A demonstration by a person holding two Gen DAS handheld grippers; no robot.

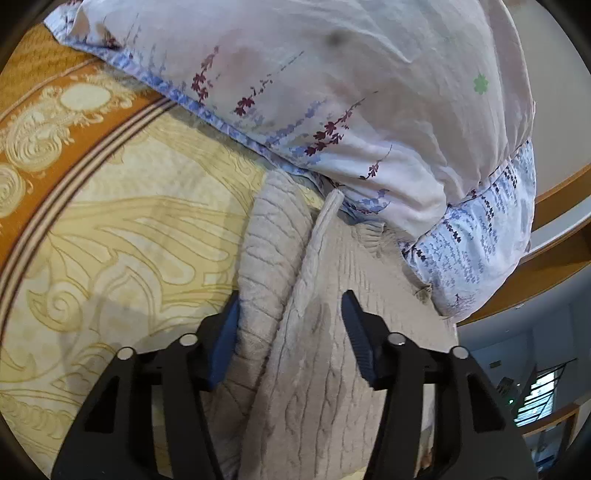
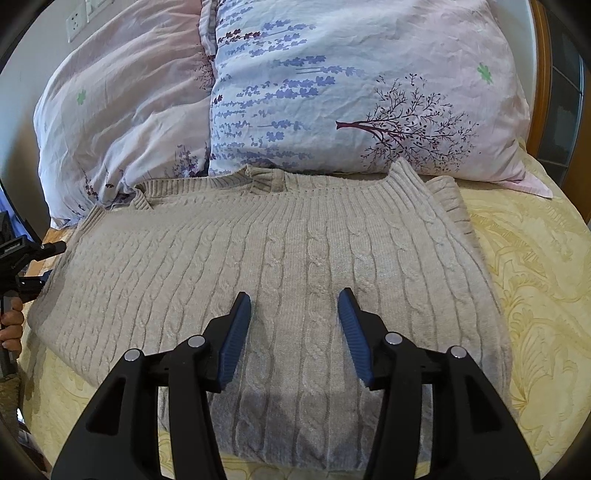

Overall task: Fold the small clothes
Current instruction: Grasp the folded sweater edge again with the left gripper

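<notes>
A beige cable-knit sweater (image 2: 280,266) lies flat on the bed, its collar against the pillows. My right gripper (image 2: 294,295) is open and empty, hovering over the sweater's lower middle. In the left wrist view the sweater (image 1: 306,332) shows as a raised fold running between the fingers. My left gripper (image 1: 290,297) is open, its blue pads on either side of that fold at the sweater's left edge. The left gripper also shows at the far left of the right wrist view (image 2: 35,284), beside the sweater's edge.
Two floral pillows (image 2: 332,103) lie behind the sweater at the head of the bed. A cream and orange patterned bedspread (image 1: 110,240) covers the bed. A wooden bed frame (image 1: 554,266) runs at the right. A wall socket (image 2: 75,22) sits at the upper left.
</notes>
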